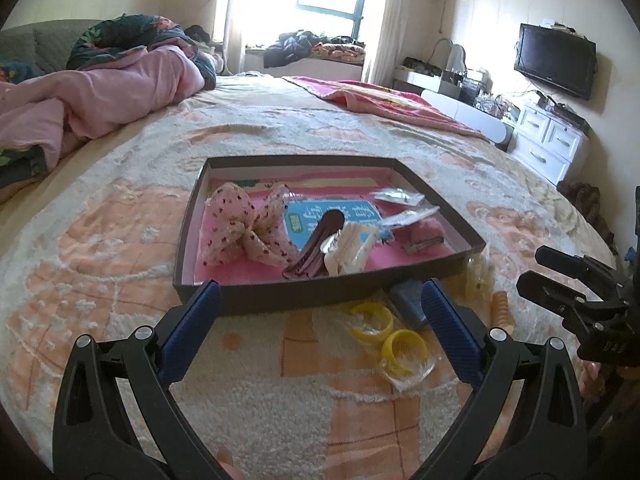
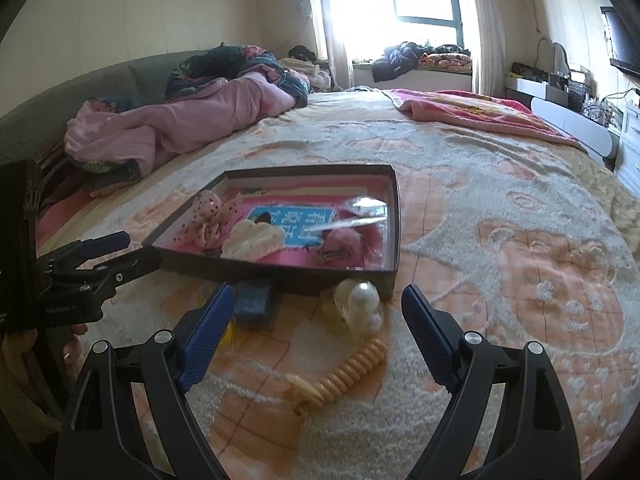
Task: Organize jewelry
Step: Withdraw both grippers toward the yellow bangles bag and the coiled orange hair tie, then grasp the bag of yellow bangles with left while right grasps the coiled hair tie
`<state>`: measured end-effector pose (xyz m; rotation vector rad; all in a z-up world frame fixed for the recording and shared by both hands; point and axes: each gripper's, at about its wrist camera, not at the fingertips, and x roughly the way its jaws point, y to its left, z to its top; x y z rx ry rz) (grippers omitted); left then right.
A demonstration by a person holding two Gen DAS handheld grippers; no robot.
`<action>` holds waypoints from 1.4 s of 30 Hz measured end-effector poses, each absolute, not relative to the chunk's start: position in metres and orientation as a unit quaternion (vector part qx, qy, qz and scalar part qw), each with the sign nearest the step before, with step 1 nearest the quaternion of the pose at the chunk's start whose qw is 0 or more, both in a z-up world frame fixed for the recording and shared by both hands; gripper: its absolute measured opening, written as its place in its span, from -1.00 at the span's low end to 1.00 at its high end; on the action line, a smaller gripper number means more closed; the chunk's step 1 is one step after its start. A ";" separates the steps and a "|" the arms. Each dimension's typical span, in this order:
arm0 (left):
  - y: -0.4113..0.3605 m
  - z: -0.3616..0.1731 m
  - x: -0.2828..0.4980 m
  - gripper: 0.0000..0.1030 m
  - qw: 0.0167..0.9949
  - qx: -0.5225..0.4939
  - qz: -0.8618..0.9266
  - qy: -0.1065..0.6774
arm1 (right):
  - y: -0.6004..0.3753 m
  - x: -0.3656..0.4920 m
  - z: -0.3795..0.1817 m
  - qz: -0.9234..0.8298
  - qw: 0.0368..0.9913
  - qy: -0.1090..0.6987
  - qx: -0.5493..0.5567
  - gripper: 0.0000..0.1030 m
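Nearest, both claws hang over the bedspread (image 2: pixel 500 208), each spread wide and pinching nothing: the left claw (image 1: pixel 320 320) frames the two yellow rings (image 1: pixel 386 334) in their clear wrapper, and the right claw (image 2: pixel 318 328) frames the coiled peach hair tie (image 2: pixel 340 376). Just beyond the tie lies a clear pearly clip (image 2: pixel 360 306), touching the near wall of the tray, and left of it a small blue block (image 2: pixel 254 302), also against that wall.

The risks, as I judge them: the bedspread is soft and tufted, so a claw coming down on the thin coil may bite pile along with it, or push the tie deeper instead of catching it. The wrapper round the rings looks slippery and could squirt out of a pinch. The two claws sit near each other, and reaching for neighbouring pieces together could knock them.

Farther on, the shallow dark tray (image 1: pixel 320 296) already holds a spotted fabric bow (image 1: pixel 240 224), a cream claw clip (image 1: pixel 352 248), a brown hair clip (image 1: pixel 316 240) and small packets. Its low wall must be cleared when carrying things in. Its near right corner is still bare, and open bed lies to the right and beyond.
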<state>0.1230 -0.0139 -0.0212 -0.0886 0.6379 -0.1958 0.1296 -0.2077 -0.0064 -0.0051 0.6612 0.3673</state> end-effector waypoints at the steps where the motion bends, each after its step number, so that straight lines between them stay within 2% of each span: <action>1: -0.015 -0.024 0.122 0.78 0.943 -0.043 -0.097 0.315 | -0.208 0.129 -0.008 0.179 0.929 0.325 -0.002 0.61; 26: -0.060 -0.075 0.135 0.78 0.907 -0.022 -0.144 0.395 | -0.217 0.137 -0.057 0.177 0.905 0.385 0.024 0.60; 35: -0.070 -0.079 0.145 0.77 0.906 -0.030 -0.139 0.400 | -0.220 0.137 -0.063 0.174 0.907 0.383 0.027 0.36; 42: -0.064 -0.080 0.144 0.39 0.905 -0.033 -0.129 0.404 | -0.230 0.135 -0.062 0.162 0.909 0.382 0.032 -0.05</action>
